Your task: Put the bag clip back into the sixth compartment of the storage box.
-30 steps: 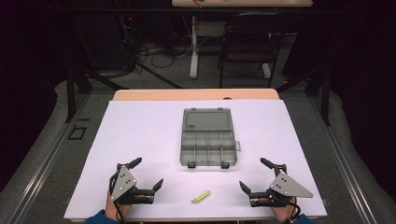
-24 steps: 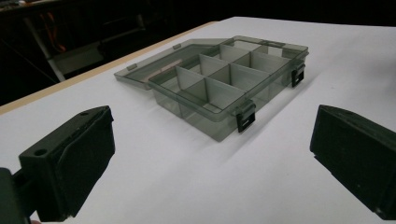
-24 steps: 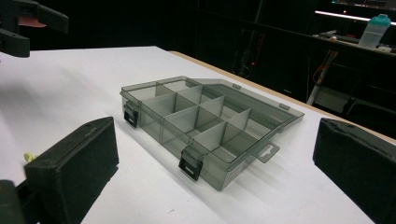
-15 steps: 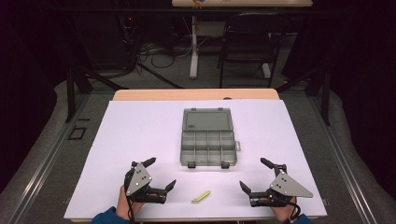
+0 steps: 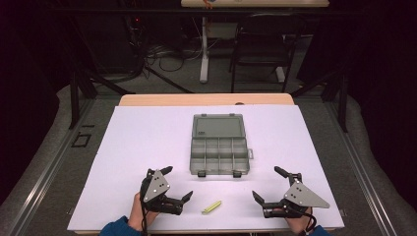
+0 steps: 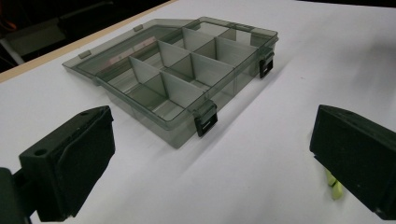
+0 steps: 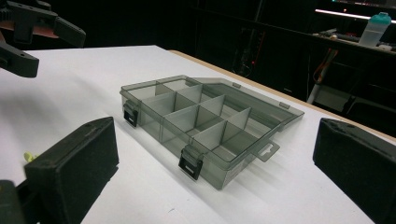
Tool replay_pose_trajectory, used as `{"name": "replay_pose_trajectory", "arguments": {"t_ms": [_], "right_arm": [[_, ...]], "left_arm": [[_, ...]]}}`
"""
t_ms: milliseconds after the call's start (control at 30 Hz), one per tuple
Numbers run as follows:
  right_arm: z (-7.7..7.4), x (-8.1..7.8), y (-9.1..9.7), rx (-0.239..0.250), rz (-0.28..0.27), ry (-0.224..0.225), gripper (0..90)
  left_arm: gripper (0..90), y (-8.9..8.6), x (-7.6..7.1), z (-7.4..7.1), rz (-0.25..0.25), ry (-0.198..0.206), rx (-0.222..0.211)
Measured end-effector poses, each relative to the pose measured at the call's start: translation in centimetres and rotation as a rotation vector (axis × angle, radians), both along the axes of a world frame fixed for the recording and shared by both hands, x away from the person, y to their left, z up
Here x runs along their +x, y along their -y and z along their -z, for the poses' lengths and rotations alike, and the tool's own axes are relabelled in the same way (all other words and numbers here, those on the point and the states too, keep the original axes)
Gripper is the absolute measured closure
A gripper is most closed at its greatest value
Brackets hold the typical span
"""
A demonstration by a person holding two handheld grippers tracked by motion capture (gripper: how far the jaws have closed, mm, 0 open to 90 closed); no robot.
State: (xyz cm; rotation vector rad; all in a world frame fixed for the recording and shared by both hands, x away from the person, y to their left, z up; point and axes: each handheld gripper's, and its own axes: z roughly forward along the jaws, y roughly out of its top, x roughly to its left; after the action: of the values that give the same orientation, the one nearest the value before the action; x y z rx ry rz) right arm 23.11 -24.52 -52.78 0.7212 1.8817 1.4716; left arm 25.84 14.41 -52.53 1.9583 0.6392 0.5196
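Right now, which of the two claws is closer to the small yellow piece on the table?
The left claw: its tips sit just beside the yellow piece, while the right claw stands farther off on the other side.

One translucent grey plastic compartment box (image 5: 219,146) lies open near the white table's centre — eight compartments, two black latches. One small yellow-green stick-shaped piece (image 5: 211,207) lies at its 6 o'clock. Two black two-jaw grippers — left (image 5: 173,187), right (image 5: 268,183).

A bottle (image 7: 374,28) with a teal cap stands on a far bench — a dark chair (image 5: 263,42) behind the table.
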Motion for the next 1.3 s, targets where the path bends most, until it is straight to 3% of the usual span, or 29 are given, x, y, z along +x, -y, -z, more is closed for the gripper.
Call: {"name": "replay_pose_trajectory", "arguments": {"t_ms": [767, 1300], "right_arm": [[0.1, 0.1, 0.0, -0.004, -0.003, -0.011, 0.0], [0.1, 0.1, -0.1, -0.007, -0.004, -0.013, 0.0]], "left_arm": [[0.0, 4.2, 0.4, -0.2, 0.065, -0.087, 0.144], [0.0, 6.4, 0.0, 0.4, 0.086, -0.118, 0.241]]}}
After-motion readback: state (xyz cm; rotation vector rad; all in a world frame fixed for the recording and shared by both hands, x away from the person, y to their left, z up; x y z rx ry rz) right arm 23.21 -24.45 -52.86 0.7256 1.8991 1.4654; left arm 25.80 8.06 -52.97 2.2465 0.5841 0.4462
